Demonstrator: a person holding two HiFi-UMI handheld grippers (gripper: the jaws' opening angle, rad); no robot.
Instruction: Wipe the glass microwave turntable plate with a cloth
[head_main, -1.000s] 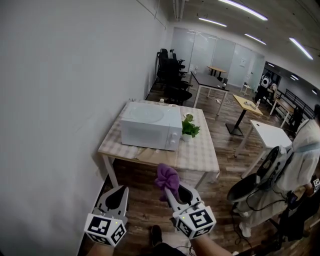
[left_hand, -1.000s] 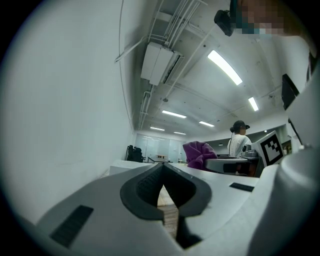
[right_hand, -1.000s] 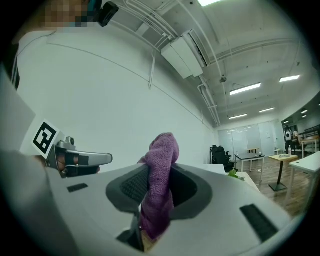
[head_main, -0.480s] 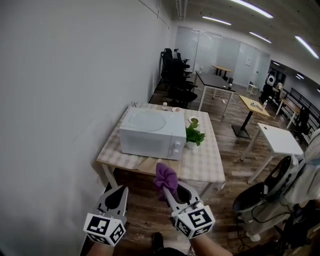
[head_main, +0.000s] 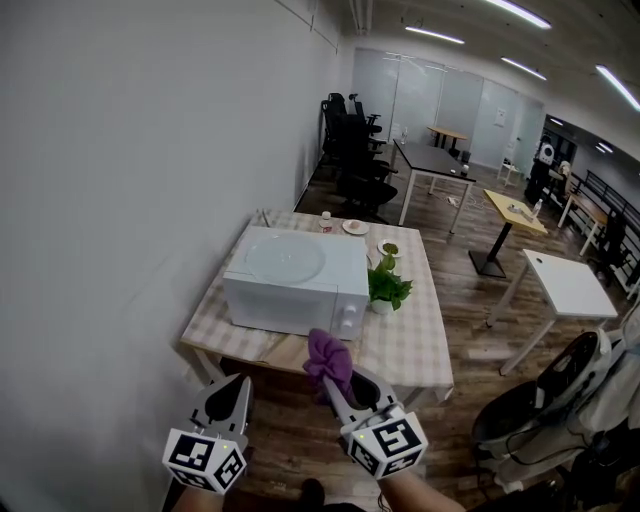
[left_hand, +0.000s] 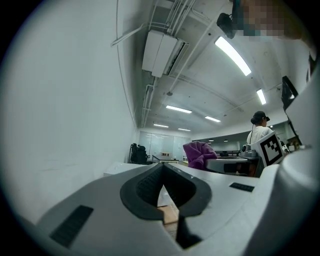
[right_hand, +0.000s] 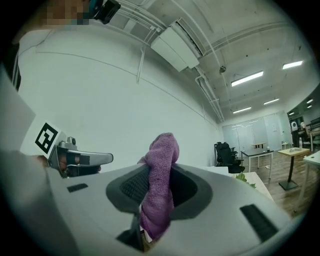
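Purple terry cloth (right_hand: 159, 192), nubbly and bunched into a tall wad, was pinched in the right claw (right_hand: 158, 172). One lobe stuck up past the tips, and the lower end hung down between the ribbed dark pads (right_hand: 131, 186). Left claw (left_hand: 162, 174) was pressed together with nothing in it, only a thin seam between its ribbed pads. Both claw bodies were smooth pale grey plastic.

Glass turntable plate (head_main: 285, 258) was a clear round disc, lying flat on top of the white boxy microwave (head_main: 290, 305), well apart from both claws. Microwave sat on a tabletop (head_main: 405, 340) with a beige checked cover. A small leafy green plant (head_main: 385, 285) in a white pot stood just beside its right end. Wood-plank floor (head_main: 455, 295) lay beyond, with a plain white wall (head_main: 130, 200) at left.

Only the head view showed the plate and both claws side by side, low in frame. Left gripper view caught the cloth and part of the right claw off to its right, plus a person (left_hand: 257, 132) far back. Right gripper view caught the left claw off to its left. The plate could not be made out in either gripper view.

Small items (head_main: 340, 225) at the tabletop's far end were too small to tell. Dark round object (head_main: 535, 395) at lower right was partly cut off and unclear.
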